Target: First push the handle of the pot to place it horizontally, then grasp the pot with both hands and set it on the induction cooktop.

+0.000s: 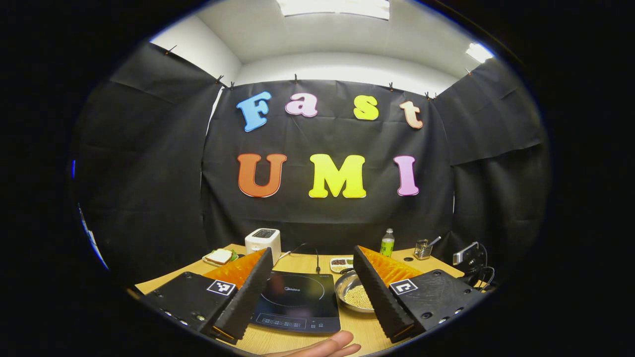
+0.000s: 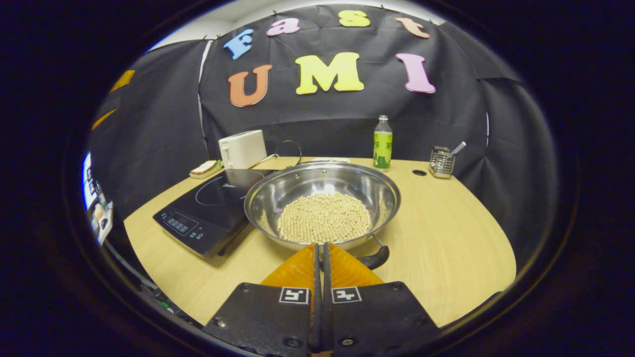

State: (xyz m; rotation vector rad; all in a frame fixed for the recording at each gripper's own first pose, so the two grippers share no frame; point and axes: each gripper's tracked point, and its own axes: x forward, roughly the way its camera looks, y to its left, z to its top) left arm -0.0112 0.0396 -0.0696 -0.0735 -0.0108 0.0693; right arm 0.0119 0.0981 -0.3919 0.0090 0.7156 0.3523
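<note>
The first step is in hand: turning the pot's handle. In the right gripper view the right gripper [image 2: 320,248] has its fingers pressed together with nothing between them, their tips at the near rim of the steel pot [image 2: 322,206], just left of its dark handle [image 2: 373,259], which points toward the near right. The pot, holding small pale beads, sits on the wooden surface [image 2: 446,233] just right of the induction cooktop [image 2: 211,208]. In the left gripper view the left gripper [image 1: 313,267] hangs above the cooktop with fingers spread wide. The next move likely calls for a sideways nudge of the handle with the closed tips before any two-handed grasp.
</note>
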